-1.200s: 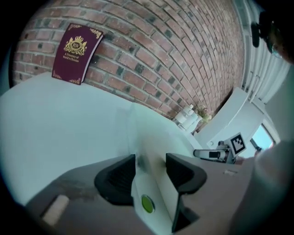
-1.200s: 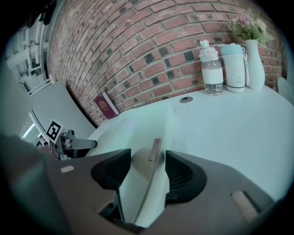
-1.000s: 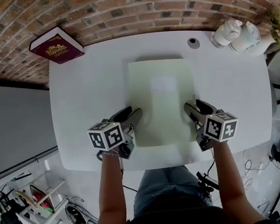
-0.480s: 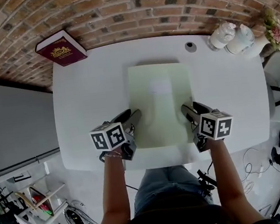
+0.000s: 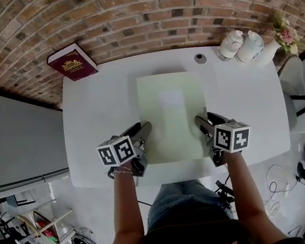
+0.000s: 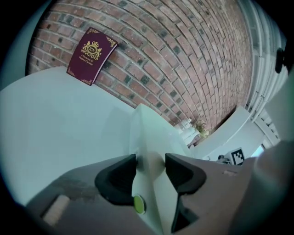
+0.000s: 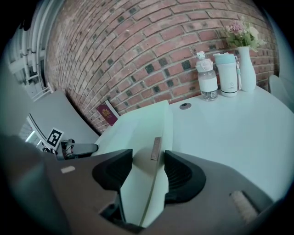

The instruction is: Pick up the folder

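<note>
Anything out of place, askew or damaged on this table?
Nothing stands out. The folder is square to the table, held at its side edges by the left gripper and right gripper; the book leans against the brick wall, and the bottles stand upright.

White bench (image 5: pixel 97 114), pale green folder (image 5: pixel 172 113) at its middle, left tool (image 5: pixel 144 129) at the folder's left edge, right tool (image 5: pixel 200 122) at its right edge, dark red book (image 5: pixel 72 62) at the far left corner, bottles (image 5: pixel 230 44) and flower vase (image 5: pixel 268 51) at the far right corner.
</note>
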The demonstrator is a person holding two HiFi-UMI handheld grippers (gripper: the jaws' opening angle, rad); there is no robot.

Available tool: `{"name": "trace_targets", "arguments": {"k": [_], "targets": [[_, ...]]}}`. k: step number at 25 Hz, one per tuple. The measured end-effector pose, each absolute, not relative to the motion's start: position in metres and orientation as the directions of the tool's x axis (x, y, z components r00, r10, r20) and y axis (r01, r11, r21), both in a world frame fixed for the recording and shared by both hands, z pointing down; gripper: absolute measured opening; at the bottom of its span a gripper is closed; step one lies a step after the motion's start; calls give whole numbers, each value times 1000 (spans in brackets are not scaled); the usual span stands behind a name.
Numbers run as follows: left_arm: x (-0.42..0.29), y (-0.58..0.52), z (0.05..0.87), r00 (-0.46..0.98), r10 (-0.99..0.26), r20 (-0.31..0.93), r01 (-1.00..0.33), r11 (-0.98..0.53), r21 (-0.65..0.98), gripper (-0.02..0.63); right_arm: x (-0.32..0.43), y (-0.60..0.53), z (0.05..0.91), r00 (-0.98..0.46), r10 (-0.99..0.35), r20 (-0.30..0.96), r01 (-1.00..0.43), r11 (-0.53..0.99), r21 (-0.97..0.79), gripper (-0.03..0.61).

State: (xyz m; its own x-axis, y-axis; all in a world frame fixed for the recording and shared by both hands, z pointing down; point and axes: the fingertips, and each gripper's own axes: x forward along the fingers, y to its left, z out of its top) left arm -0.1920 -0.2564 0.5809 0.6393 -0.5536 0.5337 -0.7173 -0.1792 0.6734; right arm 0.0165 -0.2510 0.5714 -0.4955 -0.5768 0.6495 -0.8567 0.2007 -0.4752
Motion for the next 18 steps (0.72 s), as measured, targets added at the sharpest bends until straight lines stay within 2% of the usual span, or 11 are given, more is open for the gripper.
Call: {"name": "trace_targets", "arguments": {"k": [18], "targets": [[-191, -262, 496, 605, -665, 439, -754, -299, 585, 207, 18, -253, 496, -516, -672, 531, -842, 285, -458, 212]]}}
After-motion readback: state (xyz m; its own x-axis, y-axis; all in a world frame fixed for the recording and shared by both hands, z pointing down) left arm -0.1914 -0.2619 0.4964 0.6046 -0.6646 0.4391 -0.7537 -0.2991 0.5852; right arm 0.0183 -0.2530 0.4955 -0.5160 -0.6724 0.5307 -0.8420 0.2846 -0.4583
